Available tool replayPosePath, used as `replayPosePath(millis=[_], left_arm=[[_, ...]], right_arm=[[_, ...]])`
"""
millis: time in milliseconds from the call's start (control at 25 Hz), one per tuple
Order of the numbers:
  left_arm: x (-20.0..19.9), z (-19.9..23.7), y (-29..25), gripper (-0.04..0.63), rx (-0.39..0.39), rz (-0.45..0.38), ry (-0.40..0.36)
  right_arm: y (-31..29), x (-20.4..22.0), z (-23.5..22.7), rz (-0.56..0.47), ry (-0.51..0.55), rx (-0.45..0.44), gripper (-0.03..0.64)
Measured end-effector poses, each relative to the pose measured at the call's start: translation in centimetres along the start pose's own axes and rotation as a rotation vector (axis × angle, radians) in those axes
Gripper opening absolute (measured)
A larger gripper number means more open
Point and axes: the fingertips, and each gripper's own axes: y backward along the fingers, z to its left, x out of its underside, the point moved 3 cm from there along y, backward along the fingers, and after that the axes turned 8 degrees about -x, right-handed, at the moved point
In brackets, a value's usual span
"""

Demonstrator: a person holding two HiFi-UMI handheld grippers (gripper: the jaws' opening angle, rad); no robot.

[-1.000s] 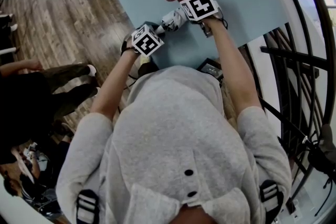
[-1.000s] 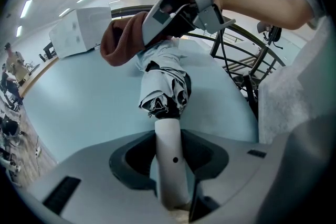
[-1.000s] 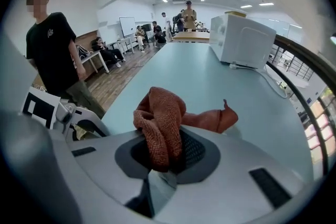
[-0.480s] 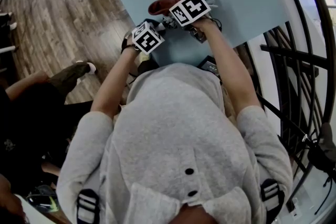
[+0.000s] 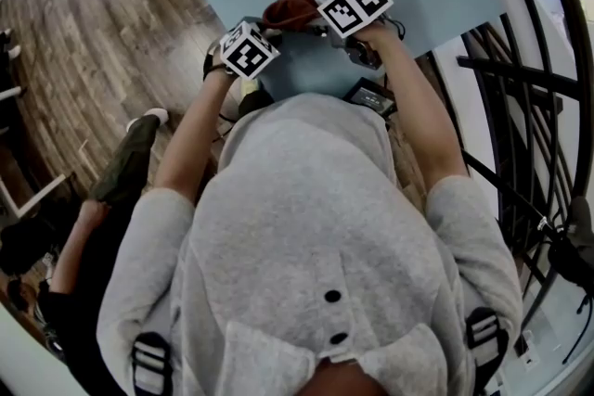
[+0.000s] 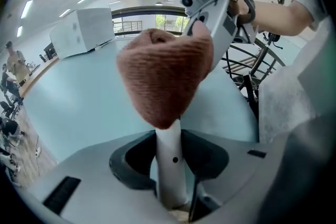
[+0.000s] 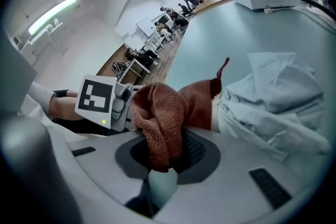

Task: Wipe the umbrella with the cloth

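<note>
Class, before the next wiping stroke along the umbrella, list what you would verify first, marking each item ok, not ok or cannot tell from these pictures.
1. Left gripper shut on the umbrella's white handle: ok.
2. Right gripper shut on the cloth: ok.
3. Cloth in contact with the umbrella: ok, it drapes over the shaft just beyond the left jaws.
4. Umbrella canopy folded, not open: ok.
5. Canopy resting on the table: cannot tell.
6. Which parts are already wiped: cannot tell.
</note>
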Motion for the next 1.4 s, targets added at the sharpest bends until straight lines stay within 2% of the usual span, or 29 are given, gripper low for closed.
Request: replayPosePath(millis=[400, 560, 680, 960, 1280, 1400], left_arm=[[-0.1, -0.2, -0.1, 0.156, 0.002, 0.000, -0.005], [0.1, 0.0, 0.0, 0.156, 0.007, -0.001, -0.002], [0.0, 0.1, 0.1, 0.156, 0.009, -0.004, -0.003], [-0.1, 0.0, 0.1, 0.156, 0.016, 0.004, -0.016], [0.0, 0.0, 0.0, 0.156, 0.016, 0.006, -0.003], [0.0, -0.1, -0.1, 0.156, 0.021, 0.006, 0.001]], right_arm=[[-1.1, 4.5, -2.0, 0.043, -0.104, -0.051, 0.074], [-1.3, 6.0, -3.8, 0.063, -0.127, 0.016, 0.074], [-0.5, 5.9, -4.7, 0.021, -0.160, 0.041, 0.074], [3.7, 5.4, -8.1, -0.052, -0.193, 0.207, 0.074], [7.0, 5.8, -10.6, -0.129, -0.263, 0.311, 0.074], [9.0, 6.0, -12.0, -0.165, -0.301, 0.386, 0.074]])
